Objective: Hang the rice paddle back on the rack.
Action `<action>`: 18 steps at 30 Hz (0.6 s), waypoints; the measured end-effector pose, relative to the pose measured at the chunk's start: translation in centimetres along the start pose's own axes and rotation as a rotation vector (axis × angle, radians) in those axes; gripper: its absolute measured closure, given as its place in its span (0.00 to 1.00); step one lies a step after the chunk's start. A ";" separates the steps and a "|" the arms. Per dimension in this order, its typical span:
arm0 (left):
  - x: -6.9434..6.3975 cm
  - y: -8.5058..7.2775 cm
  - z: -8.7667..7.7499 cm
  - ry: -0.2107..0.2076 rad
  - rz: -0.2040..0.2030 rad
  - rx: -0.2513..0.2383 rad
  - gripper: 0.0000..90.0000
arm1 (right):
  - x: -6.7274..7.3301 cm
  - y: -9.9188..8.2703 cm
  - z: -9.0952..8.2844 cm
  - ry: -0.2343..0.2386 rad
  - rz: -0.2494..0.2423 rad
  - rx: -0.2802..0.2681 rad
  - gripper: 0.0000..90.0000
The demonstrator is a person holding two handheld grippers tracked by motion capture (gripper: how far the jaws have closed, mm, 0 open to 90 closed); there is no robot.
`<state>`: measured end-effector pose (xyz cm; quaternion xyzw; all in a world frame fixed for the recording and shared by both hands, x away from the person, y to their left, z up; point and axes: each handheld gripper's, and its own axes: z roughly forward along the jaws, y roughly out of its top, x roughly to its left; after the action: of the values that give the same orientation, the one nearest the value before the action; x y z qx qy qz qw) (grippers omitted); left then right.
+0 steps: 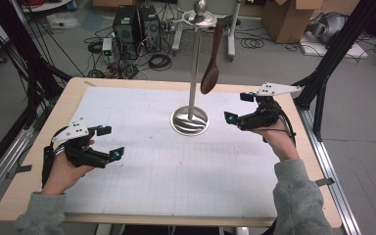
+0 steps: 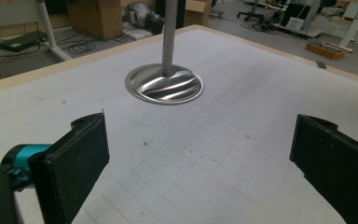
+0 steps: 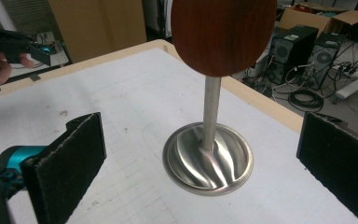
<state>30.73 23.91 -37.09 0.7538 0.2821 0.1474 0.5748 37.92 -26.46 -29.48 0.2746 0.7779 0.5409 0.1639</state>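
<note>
Both claws stand wide with nothing between their jaws. Left claw (image 1: 106, 142) hovers low over the near left part of the white-covered surface (image 1: 142, 171), well apart from the metal stand (image 1: 190, 120). Right claw (image 1: 236, 106) hangs just right of the stand's round base, pointing toward it. From the stand's top ring a dark wooden spoon (image 1: 210, 78) hangs bowl down, beside the pole and clear of the surface. In the right gripper view, the spoon bowl (image 3: 223, 35) looms close above the base (image 3: 207, 161).
</note>
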 end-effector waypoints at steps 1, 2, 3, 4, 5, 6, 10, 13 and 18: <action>0.0 0.0 0.0 0.002 0.004 0.003 0.06 | 0.0 -0.2 -0.1 0.000 0.007 -0.002 0.00; 0.0 0.0 0.0 0.002 0.003 0.001 0.06 | 0.0 -0.4 -0.1 -0.002 0.004 -0.007 0.00; 0.1 0.0 0.0 0.002 0.002 0.000 0.05 | 0.1 -0.5 -0.2 -0.007 0.006 -0.009 0.00; 0.1 0.0 0.0 0.002 0.002 0.001 0.06 | 0.1 -0.7 -0.3 -0.007 0.009 -0.015 0.00; 0.1 0.0 0.0 0.002 0.001 0.003 0.06 | 0.1 -0.9 -0.4 -0.006 0.013 -0.025 0.00; 0.2 -0.1 0.0 0.004 -0.001 0.008 0.06 | 0.1 -1.0 -0.5 -0.004 0.025 -0.035 0.00; 0.3 -0.2 0.0 0.008 -0.004 0.004 0.06 | 0.1 -1.9 -0.5 -0.031 0.028 -0.048 0.00; 0.4 -0.1 -0.1 0.015 -0.001 -0.002 0.06 | 0.0 -2.4 -0.5 -0.069 0.025 -0.033 0.00; 0.5 -0.2 -0.2 0.026 -0.002 -0.007 0.05 | -0.1 -3.3 -1.1 -0.092 0.050 -0.063 0.00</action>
<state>31.00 24.40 -37.24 0.7494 0.2897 0.1577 0.5740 36.57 -28.25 -32.11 0.3133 0.7450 0.5559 0.1942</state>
